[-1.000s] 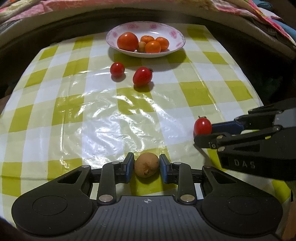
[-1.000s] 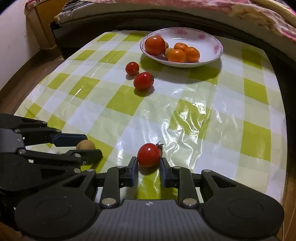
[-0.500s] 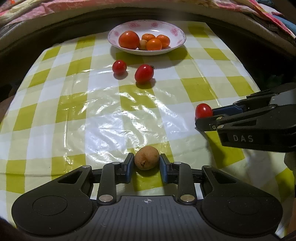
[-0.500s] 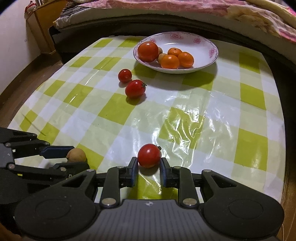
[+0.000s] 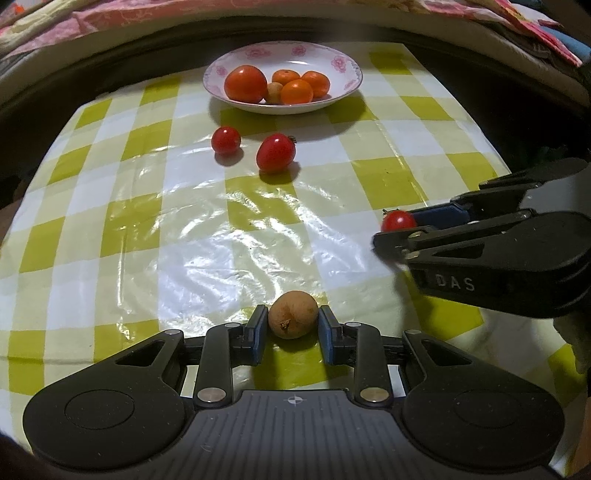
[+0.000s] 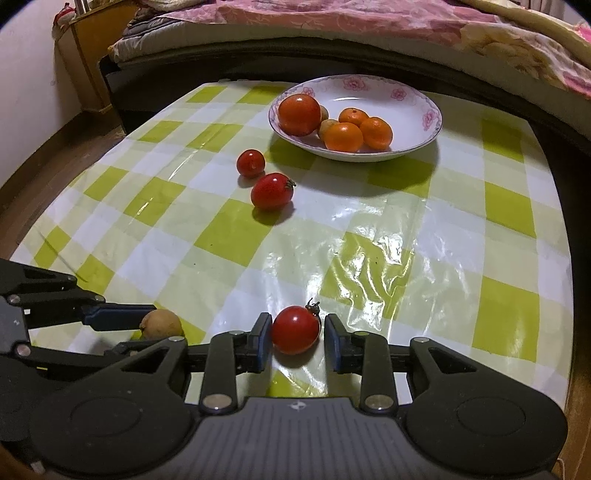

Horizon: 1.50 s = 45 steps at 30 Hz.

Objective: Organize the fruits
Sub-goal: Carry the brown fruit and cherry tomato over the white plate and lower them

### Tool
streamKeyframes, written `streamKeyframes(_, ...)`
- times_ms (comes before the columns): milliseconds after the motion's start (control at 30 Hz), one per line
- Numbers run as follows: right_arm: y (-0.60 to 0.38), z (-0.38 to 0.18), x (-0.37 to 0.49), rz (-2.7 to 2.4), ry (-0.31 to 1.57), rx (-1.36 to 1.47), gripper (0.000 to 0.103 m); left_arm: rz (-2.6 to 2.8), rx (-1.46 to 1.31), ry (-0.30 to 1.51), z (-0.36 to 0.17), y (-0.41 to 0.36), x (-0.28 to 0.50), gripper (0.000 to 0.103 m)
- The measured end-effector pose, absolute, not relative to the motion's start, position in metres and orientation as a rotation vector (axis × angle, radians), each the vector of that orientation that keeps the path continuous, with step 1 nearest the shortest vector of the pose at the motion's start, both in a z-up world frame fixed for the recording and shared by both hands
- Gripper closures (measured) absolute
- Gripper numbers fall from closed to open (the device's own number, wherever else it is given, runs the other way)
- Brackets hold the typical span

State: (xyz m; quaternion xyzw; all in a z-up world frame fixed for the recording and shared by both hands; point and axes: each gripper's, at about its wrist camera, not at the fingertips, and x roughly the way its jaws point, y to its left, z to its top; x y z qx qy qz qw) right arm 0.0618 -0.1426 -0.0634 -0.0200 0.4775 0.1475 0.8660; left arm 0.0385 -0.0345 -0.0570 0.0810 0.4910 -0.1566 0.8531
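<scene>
My left gripper (image 5: 292, 325) is shut on a small brown fruit (image 5: 293, 314), held just above the checked tablecloth. My right gripper (image 6: 297, 332) is shut on a small red tomato (image 6: 296, 328). Each gripper shows in the other's view: the right gripper (image 5: 400, 230) with its tomato (image 5: 398, 221), the left gripper (image 6: 147, 328) with the brown fruit (image 6: 161, 324). A white flowered plate (image 5: 347, 79) at the far side holds a large tomato (image 5: 245, 83), three oranges and a small brown fruit. Two loose tomatoes (image 5: 226, 140) (image 5: 276, 152) lie in front of the plate.
The table has a glossy yellow-and-white checked cloth (image 5: 207, 236) with dark edges close on the left and right. A bed with a pink quilt (image 6: 369, 18) runs behind the table. A wooden cabinet (image 6: 88, 62) stands at the back left.
Both grippers have risen and moved forward toward the plate, each carrying its fruit. The plate and the loose tomatoes have not moved.
</scene>
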Motion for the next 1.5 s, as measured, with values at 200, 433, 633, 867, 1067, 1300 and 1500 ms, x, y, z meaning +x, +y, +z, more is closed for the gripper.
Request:
streamKeyframes(200, -0.143, -0.062, 0.059, 0.284, 1.009, -0.077, 0.072, -0.338, 0.143, 1.019, -0.049, -0.033, 0.042, 0.067)
streamKeyframes(433, -0.149, -0.043, 0.063, 0.284, 0.958, -0.026, 0.072, -0.346, 0.094, 0.956, -0.026, -0.041, 0.061, 0.067)
streamKeyframes(633, -0.161, -0.024, 0.081, 0.265, 0.919, 0.047, 0.072, -0.344, 0.090, 0.898, -0.009, -0.053, 0.096, 0.067)
streamKeyframes(867, -0.177, -0.009, 0.123, 0.205, 0.878, 0.086, 0.072, -0.338, 0.088, 0.858, 0.001, -0.064, 0.147, 0.068)
streamKeyframes(1067, -0.187, -0.008, 0.169, 0.169, 0.856, 0.097, 0.072, -0.324, 0.085, 0.840, 0.000, -0.067, 0.191, 0.068)
streamKeyframes(1300, -0.193, -0.014, 0.216, 0.155, 0.856, 0.113, 0.072, -0.321, 0.077, 0.834, -0.004, -0.069, 0.228, 0.069)
streamKeyframes(1500, -0.199, -0.022, 0.241, 0.147, 0.872, 0.118, 0.072, -0.322, 0.072, 0.845, -0.013, -0.071, 0.244, 0.069)
